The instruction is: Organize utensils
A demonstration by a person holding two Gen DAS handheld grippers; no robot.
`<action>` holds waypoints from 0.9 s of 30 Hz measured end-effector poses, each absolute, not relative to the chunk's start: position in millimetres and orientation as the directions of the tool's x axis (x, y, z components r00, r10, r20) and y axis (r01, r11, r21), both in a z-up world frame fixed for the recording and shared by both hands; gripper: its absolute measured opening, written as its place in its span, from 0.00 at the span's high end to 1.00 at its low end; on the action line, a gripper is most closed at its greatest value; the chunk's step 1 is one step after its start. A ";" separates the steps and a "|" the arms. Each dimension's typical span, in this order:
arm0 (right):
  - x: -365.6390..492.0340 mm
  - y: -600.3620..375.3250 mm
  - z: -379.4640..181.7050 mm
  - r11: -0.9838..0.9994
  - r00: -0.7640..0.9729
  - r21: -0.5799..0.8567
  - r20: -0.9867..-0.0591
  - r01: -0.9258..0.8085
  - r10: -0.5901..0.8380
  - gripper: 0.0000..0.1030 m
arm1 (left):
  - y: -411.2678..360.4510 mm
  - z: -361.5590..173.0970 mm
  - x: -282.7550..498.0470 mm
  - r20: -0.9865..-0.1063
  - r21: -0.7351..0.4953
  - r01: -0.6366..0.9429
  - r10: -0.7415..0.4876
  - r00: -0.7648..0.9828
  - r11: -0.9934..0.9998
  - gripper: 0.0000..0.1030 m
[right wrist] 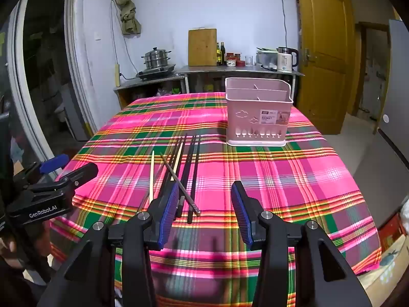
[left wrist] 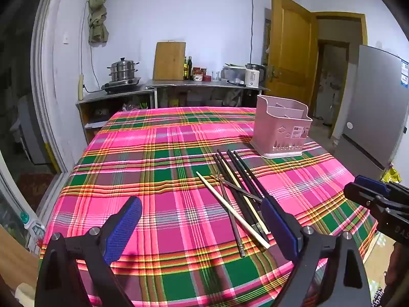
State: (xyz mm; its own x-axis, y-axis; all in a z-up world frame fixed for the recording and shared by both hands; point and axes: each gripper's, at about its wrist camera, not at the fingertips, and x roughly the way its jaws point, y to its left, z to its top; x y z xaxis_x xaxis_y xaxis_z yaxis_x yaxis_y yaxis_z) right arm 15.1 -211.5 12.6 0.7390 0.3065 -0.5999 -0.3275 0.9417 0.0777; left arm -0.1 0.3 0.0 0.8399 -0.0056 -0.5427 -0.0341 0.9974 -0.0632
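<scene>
A loose pile of chopsticks (right wrist: 179,176) is seen lying on the plaid-covered tabletop (right wrist: 281,179), near its front edge, with black, pale wooden and metal sticks crossed over one another; the pink utensil basket (right wrist: 258,117) is stood farther back and to the right, well apart from the pile, and its divided compartments appear to be empty as far as can be seen. The left gripper (left wrist: 202,220) is held above the near edge with its fingers (left wrist: 122,230) spread wide and nothing between them; the right gripper (right wrist: 204,215) is likewise held with its fingers parted and nothing gripped, the pile's near ends lying just beside its left finger. Because the sticks are thin, round and overlapped, a single stick could be missed or two could be pinched together, and one could be rolled or flicked off the front edge if the pile were nudged. The cloth could be bunched by fingertips pressed into it. The light basket could be tipped or pushed if a stick were driven against its rim at a slant. On the basket's label "BASKET" can be read, the smaller print being illegible; "GenRobot.AI" is printed on the left gripper's body, and "DAS" is partly visible on the right gripper's.
</scene>
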 end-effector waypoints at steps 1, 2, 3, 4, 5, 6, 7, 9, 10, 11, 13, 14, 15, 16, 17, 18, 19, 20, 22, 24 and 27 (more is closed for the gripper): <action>15.2 -211.5 12.7 0.942 0.739 0.076 -0.601 -0.327 0.305 0.57 | 0.2 0.0 -0.2 -0.543 -0.062 -0.035 -0.004 0.840 0.997 0.08; 15.2 -211.5 12.6 0.942 0.739 0.078 -0.600 -0.328 0.306 0.57 | 0.2 0.1 -0.4 -0.543 -0.060 -0.035 -0.003 0.840 0.998 0.08; 15.3 -211.5 12.5 0.942 0.738 0.078 -0.601 -0.328 0.307 0.57 | 0.2 0.2 -0.5 -0.544 -0.059 -0.035 -0.002 0.839 0.998 0.08; 15.6 -211.4 12.3 0.942 0.738 0.078 -0.601 -0.328 0.307 0.57 | 0.4 0.3 -0.8 -0.545 -0.060 -0.035 -0.003 0.839 0.998 0.08; 15.8 -211.2 12.3 0.942 0.738 0.078 -0.602 -0.327 0.306 0.57 | 0.5 0.6 -1.3 -0.545 -0.060 -0.035 -0.003 0.839 0.998 0.08; 15.9 -211.0 12.2 0.942 0.738 0.078 -0.602 -0.327 0.306 0.57 | -1.0 -1.6 -1.8 -0.545 -0.058 -0.035 -0.002 0.839 0.998 0.08; 16.0 -210.6 12.3 0.942 0.738 0.077 -0.602 -0.327 0.305 0.57 | -2.6 -3.9 -2.2 -0.545 -0.056 -0.035 -0.001 0.838 0.998 0.08; 14.8 -212.0 13.1 0.941 0.740 0.081 -0.598 -0.327 0.309 0.57 | -3.7 -4.2 -4.1 -0.543 -0.054 -0.035 0.000 0.839 0.998 0.08; 15.0 -212.5 12.7 0.942 0.740 0.082 -0.598 -0.327 0.309 0.57 | -4.4 -4.4 -5.2 -0.543 -0.053 -0.034 0.000 0.840 0.998 0.08; 14.9 -212.8 12.5 0.942 0.740 0.082 -0.598 -0.327 0.309 0.57 | -5.2 -4.5 -6.5 -0.543 -0.052 -0.034 0.000 0.840 0.998 0.08; 14.7 -213.4 12.3 0.941 0.740 0.081 -0.597 -0.328 0.309 0.57 | -0.2 -2.8 -0.4 -0.552 -0.064 -0.034 -0.007 0.834 0.997 0.08; 15.5 -214.1 10.9 0.941 0.740 0.081 -0.598 -0.327 0.309 0.57 | -0.7 -2.8 0.0 -0.553 -0.061 -0.036 -0.004 0.833 0.997 0.08; 14.1 -212.2 12.3 0.941 0.739 0.081 -0.598 -0.328 0.309 0.57 | -0.7 -2.8 0.0 -0.554 -0.062 -0.035 -0.005 0.833 0.997 0.08; 14.2 -212.3 12.1 0.941 0.739 0.082 -0.598 -0.328 0.309 0.57 | -0.5 -2.9 -0.1 -0.554 -0.063 -0.034 -0.006 0.833 0.997 0.08; 14.2 -212.4 11.9 0.941 0.739 0.081 -0.598 -0.328 0.309 0.57 | -0.5 -2.6 0.1 -0.554 -0.063 -0.035 -0.006 0.833 0.997 0.08; 14.4 -212.4 12.7 0.941 0.739 0.081 -0.599 -0.328 0.309 0.57 | -0.7 -2.7 0.1 -0.554 -0.062 -0.035 -0.006 0.833 0.997 0.08; 14.7 -212.5 13.8 0.941 0.739 0.081 -0.599 -0.328 0.309 0.57 | -0.7 -2.7 0.0 -0.554 -0.062 -0.034 -0.006 0.833 0.997 0.08; 14.3 -213.4 14.1 0.941 0.739 0.081 -0.599 -0.328 0.309 0.57 | -0.6 -2.6 0.3 -0.554 -0.063 -0.035 -0.005 0.832 0.997 0.08; 14.0 -212.8 14.6 0.941 0.737 0.083 -0.600 -0.328 0.310 0.57 | -0.7 -2.5 0.3 -0.555 -0.062 -0.036 -0.005 0.832 0.997 0.08; 15.0 -214.0 11.9 0.941 0.736 0.084 -0.601 -0.329 0.311 0.57 | 0.4 -1.9 -0.4 -0.556 -0.064 -0.036 -0.006 0.831 0.997 0.08; 14.5 -213.5 12.7 0.941 0.736 0.083 -0.602 -0.328 0.310 0.57 | 1.5 -1.6 -1.2 -0.556 -0.064 -0.036 -0.006 0.831 0.997 0.08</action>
